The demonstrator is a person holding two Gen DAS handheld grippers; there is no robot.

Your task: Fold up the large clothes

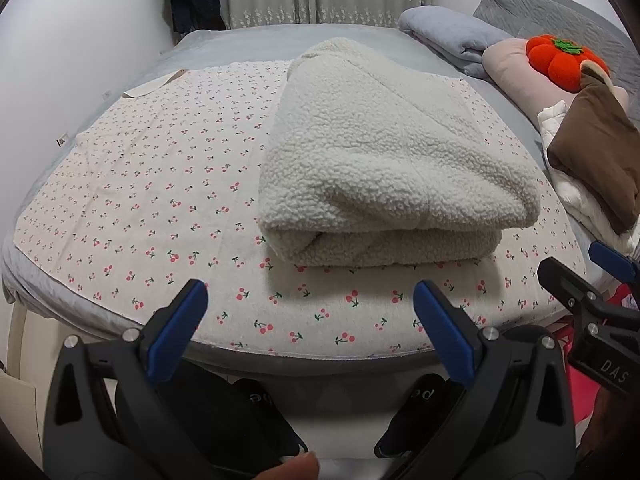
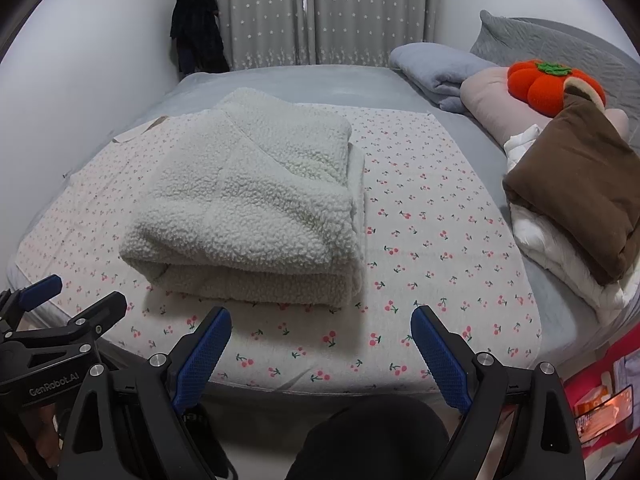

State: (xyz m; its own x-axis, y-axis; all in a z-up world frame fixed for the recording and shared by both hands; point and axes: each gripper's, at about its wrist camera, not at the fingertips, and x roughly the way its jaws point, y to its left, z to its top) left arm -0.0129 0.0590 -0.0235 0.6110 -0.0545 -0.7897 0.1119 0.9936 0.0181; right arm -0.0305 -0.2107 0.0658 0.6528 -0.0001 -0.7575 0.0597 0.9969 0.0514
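At far left, beyond the bed edge: dark clothing (image 2: 196, 28) hanging in the room corner beside star-patterned curtains (image 2: 320, 12). Nearer, left tongs (image 1: 310, 328) held low at the foot of the bed (image 1: 240, 40), blue pads spread wide, nothing between them. Under and ahead of them, a cherry-print sheet (image 1: 140, 184) laid flat over the grey bedding. On that sheet, slightly right of centre in the left view: a cream fleece garment (image 1: 384, 160), already doubled into a thick rectangular bundle, rounded fold facing the tongs, stacked layers visible along the near edge. Judged soft, bulky and light for its size, springy enough to puff open again; not slippery, pile likely to catch well on the pads. Best hold probably at the two near corners of the fold, pinching all layers together, rather than the loose top layer alone. Further right, right tongs (image 2: 320, 344) likewise wide apart and empty, hovering short of the bundle. At far right, a folded brown garment (image 2: 576, 196) on white bedding (image 2: 560, 252), an orange pumpkin cushion (image 2: 552, 84) and grey pillows (image 2: 436, 68) well apart from the fleece.
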